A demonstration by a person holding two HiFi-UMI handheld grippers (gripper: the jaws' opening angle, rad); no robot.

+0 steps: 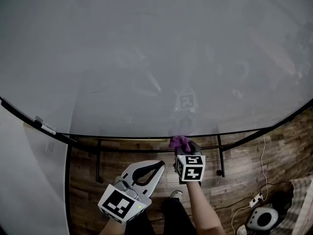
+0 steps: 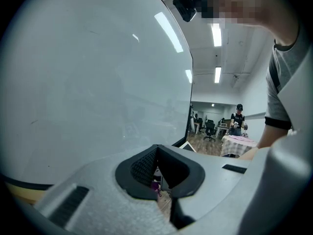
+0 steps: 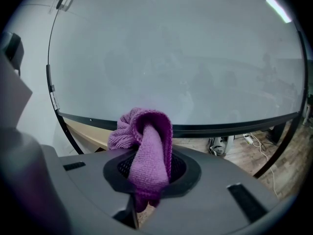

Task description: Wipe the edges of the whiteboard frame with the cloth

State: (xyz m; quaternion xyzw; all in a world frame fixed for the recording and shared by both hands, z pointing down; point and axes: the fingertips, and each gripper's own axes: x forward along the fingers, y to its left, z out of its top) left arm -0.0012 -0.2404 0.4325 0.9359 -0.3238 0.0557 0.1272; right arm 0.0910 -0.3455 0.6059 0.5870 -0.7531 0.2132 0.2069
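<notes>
The whiteboard (image 1: 156,58) fills the upper head view; its black bottom frame edge (image 1: 146,135) runs across the middle. My right gripper (image 1: 188,148) is shut on a purple knitted cloth (image 1: 180,142), just below that bottom edge and apparently close to it. In the right gripper view the cloth (image 3: 146,146) bulges out of the right gripper (image 3: 151,168), with the frame edge (image 3: 220,129) right behind it. My left gripper (image 1: 159,164) hangs lower left, shut and holding nothing. From the left gripper view, the left gripper (image 2: 157,168) faces the board (image 2: 88,82) and its side frame (image 2: 191,106).
The black stand legs (image 1: 220,155) sit under the board on a wooden floor. A power strip (image 1: 255,199) with a cable and a white device (image 1: 262,218) lie at the lower right. A small clip (image 1: 46,127) sits on the left frame. A person (image 2: 238,121) stands far off.
</notes>
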